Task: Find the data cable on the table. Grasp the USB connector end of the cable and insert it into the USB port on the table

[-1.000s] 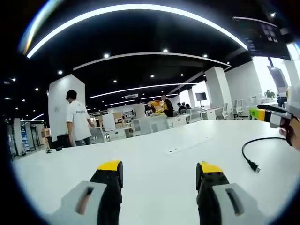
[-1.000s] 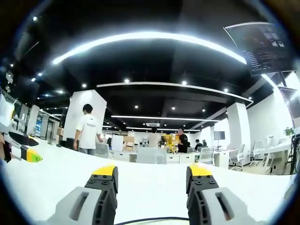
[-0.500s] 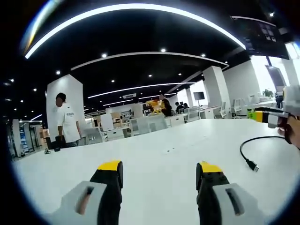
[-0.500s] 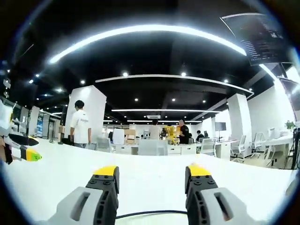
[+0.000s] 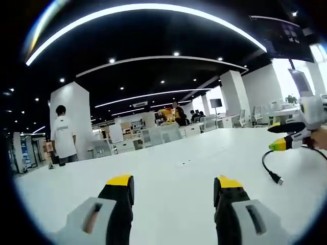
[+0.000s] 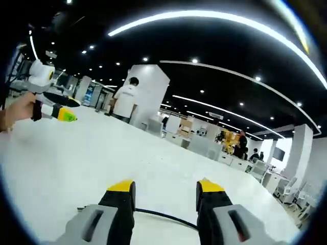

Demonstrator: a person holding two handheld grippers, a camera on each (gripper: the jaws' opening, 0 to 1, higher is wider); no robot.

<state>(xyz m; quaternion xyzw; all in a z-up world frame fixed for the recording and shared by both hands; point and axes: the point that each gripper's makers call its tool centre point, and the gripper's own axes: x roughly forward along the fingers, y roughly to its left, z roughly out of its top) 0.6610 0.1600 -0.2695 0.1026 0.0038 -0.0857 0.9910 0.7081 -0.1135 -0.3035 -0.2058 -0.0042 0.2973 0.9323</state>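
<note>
A black data cable [image 5: 266, 164] curves over the white table [image 5: 153, 173] at the right of the left gripper view, and its USB connector [image 5: 276, 179] lies flat at the near end. A small port plate [image 5: 183, 164] sits flush in the table's middle, farther off. My left gripper [image 5: 173, 184] is open over bare table, well left of the connector. My right gripper [image 5: 276, 137] hovers just above the cable's bend. In the right gripper view, my right gripper [image 6: 165, 189] is open, and the cable [image 6: 163, 217] runs across low between its jaws.
The left gripper [image 6: 69, 108] and the hand [image 6: 18, 109] holding it show at the left of the right gripper view. Beyond the table's far edge are office desks, chairs and white pillars. A person in a white shirt [image 5: 61, 137] stands there, with others farther back.
My right gripper has dropped and rolled toward the cable, so its view now tilts. The person in white has walked left. The left gripper has barely moved.
</note>
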